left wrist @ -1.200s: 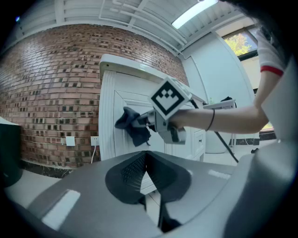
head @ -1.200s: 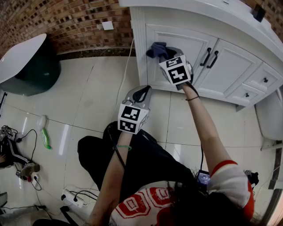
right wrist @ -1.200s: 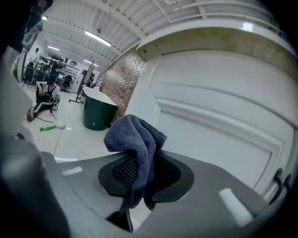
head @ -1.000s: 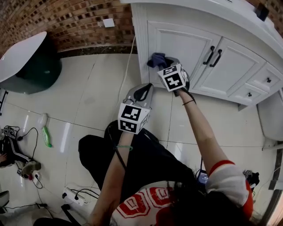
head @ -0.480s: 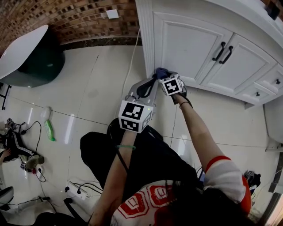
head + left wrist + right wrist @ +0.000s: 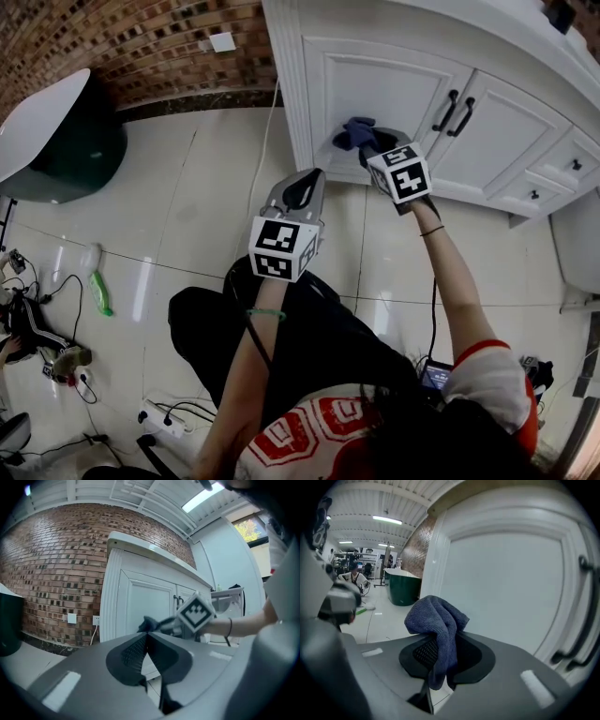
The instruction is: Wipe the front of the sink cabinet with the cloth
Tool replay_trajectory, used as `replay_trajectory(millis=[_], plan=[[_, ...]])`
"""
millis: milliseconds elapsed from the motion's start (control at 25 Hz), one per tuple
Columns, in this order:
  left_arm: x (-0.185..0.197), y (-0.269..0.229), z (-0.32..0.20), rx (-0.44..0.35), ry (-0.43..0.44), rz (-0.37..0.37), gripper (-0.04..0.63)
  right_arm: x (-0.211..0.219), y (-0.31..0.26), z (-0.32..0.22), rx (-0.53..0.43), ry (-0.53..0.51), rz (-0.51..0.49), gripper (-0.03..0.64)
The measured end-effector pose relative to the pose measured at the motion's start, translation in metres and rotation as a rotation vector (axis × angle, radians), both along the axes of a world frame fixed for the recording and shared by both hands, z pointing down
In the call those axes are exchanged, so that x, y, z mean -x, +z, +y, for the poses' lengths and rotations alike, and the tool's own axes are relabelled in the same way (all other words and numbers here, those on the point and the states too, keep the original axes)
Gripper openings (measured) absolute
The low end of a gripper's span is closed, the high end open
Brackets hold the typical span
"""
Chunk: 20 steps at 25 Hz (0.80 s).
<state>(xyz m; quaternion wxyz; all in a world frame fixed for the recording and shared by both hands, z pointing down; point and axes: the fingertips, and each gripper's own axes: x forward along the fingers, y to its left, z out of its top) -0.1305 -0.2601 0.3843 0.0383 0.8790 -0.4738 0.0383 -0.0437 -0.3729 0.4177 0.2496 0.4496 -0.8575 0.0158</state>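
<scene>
cloth in right claw by cabinet door

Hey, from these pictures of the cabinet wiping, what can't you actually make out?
Whether the cloth in the right tongs touches the cabinet door: in every view the bunched cloth covers the contact spot.
The sink basin: head view, beyond the top edge.
Small floor items at the left: head view, too small to identify.
The door's bottom edge: right gripper view, hidden behind the tongs.

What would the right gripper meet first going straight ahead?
Likely the white panelled cabinet door; the dark blue terry cloth clamped in the right gripper would touch it first. Depth unclear.
</scene>
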Motion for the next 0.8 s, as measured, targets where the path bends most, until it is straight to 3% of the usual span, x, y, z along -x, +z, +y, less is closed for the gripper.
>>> replay_trajectory(millis=[240, 440, 600, 800], plan=[[-0.014, 0.002, -0.001, -0.017, 0.024, -0.044, 0.0, -0.022, -0.142, 0.024, -0.231, -0.019, -0.076, 0.078], [-0.013, 0.004, -0.001, -0.029, 0.017, -0.058, 0.0, -0.025, -0.216, 0.02, -0.368, 0.008, -0.112, 0.078], [-0.008, 0.002, -0.001, -0.038, -0.003, -0.049, 0.0, -0.023, -0.221, 0.003, -0.385, 0.049, -0.08, 0.078], [-0.003, 0.0, 0.001, -0.04, -0.013, -0.043, 0.0, -0.022, -0.173, -0.01, -0.309, 0.077, -0.025, 0.078]])
